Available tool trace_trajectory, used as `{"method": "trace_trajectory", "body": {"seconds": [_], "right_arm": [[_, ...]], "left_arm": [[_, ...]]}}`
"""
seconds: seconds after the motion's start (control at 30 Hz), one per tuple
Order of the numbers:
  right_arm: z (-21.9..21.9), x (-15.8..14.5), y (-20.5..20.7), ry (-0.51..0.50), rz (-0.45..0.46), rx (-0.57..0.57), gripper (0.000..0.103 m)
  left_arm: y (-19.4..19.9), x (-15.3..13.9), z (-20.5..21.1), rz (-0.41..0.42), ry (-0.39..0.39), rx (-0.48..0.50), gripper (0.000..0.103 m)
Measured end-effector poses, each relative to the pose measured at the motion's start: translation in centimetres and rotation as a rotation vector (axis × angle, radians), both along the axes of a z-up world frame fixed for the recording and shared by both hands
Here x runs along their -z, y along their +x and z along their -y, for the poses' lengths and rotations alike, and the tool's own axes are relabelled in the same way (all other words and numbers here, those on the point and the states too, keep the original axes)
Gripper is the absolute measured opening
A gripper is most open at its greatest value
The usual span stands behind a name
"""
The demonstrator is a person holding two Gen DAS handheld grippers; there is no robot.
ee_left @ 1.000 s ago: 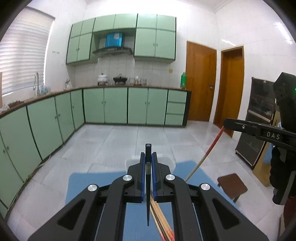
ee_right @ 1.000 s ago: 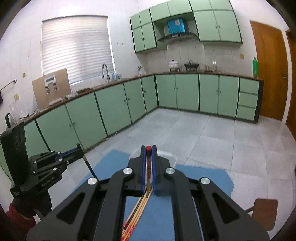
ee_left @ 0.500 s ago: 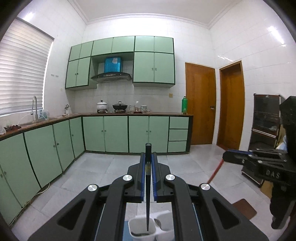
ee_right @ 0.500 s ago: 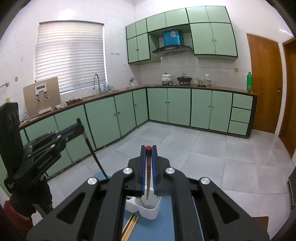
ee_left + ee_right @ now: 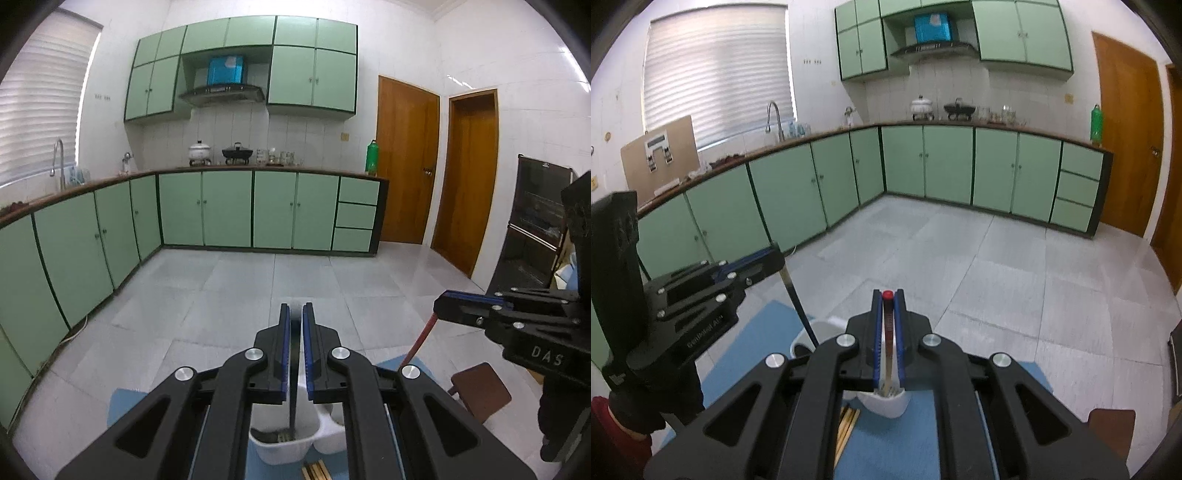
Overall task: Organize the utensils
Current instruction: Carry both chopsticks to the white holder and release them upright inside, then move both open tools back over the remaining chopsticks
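Nearest, a bundle of loose chopsticks (image 5: pixel 846 424) lies just before the white holder (image 5: pixel 886 404) on the blue mat (image 5: pixel 916 435), mostly hidden under the gripper bodies, so their count is unreadable. The holder shows two compartments. The left gripper (image 5: pixel 293 317) has its jaws nearly closed, pinching one dark chopstick (image 5: pixel 798 306) that reaches down into the holder's left compartment. The right gripper (image 5: pixel 886 299) likewise clamps one red-tipped chopstick (image 5: pixel 886 332), lower end in the right compartment. Beyond lies the floor (image 5: pixel 997 258).
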State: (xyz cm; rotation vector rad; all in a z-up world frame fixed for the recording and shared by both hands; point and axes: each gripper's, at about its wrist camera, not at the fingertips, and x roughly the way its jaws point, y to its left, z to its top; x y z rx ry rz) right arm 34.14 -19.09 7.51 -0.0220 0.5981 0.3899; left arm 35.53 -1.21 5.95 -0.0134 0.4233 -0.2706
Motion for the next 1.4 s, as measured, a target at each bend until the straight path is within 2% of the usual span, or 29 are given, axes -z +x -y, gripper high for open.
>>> {"method": "trace_trajectory", "body": {"seconds": [0.13,0.2,0.3,0.37,0.43,0.57,0.8,0.93,1.07,1.17,1.4], "right_arm": [[0.4,-0.3,-1.4,0.013,0.027,0.021,0.025],[0.9,-0.8,-2.8,0.017,0.053,0.032,0.029],[1.8,-1.0,-5.1,0.023,0.081,0.044,0.044],[2.6,-0.7,-7.0,0.022,0.098,0.054,0.058],[3.1,0.0,-9.2,0.018,0.112,0.056,0.066],[3.8,2.7,-13.2,0.021,0.099,0.076,0.08],[3.1,10.5,-18.6,0.0,-0.025,0.112,0.083],[2.1,15.0,-20.4,0.013,-0.134,0.129,0.083],[0.5,18.3,-21.6,-0.01,-0.205,0.132,0.083],[-0.9,20.2,-22.3,-0.051,-0.24,0.115,0.082],[-3.0,22.0,-22.8,-0.095,-0.284,0.085,0.08]], "left_arm": [[-1.3,-0.6,-0.6,0.001,-0.004,0.001,0.022],[-2.5,-1.1,-1.1,0.013,-0.007,0.003,0.027],[-4.6,-1.5,-1.6,0.023,-0.018,-0.002,0.042],[-5.9,-1.4,-1.7,0.027,-0.014,-0.008,0.051],[-7.8,-0.8,-2.0,0.026,-0.004,-0.018,0.06],[-11.0,1.8,-2.4,-0.013,0.0,-0.041,0.066],[-15.6,9.4,-2.6,-0.178,0.034,-0.062,0.068],[-17.8,14.1,-2.6,-0.282,0.07,-0.092,0.068],[-18.7,17.2,-2.8,-0.368,0.067,-0.112,0.068],[-19.0,18.6,-2.6,-0.399,0.092,-0.123,0.069],[-19.5,20.1,-2.3,-0.435,0.108,-0.125,0.069]]}}
